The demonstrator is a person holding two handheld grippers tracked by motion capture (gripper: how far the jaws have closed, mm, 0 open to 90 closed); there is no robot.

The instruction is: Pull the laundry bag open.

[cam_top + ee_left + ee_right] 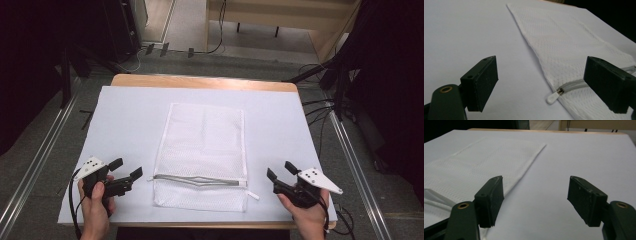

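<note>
Lots of room on both sides of the bag

The white mesh bag [202,152] lies flat in the middle of the surface [125,115]. The left gripper [126,170] and right gripper [280,169] sit beside it on bare surface, fingers apart, with nothing tall in the way.

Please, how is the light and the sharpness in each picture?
High view: even light on the white mesh bag, dark surroundings. Left gripper view: zipper pull fairly sharp, near left claw soft. Right gripper view: dim, right claw blurred, the table's far edge clearer.
</note>
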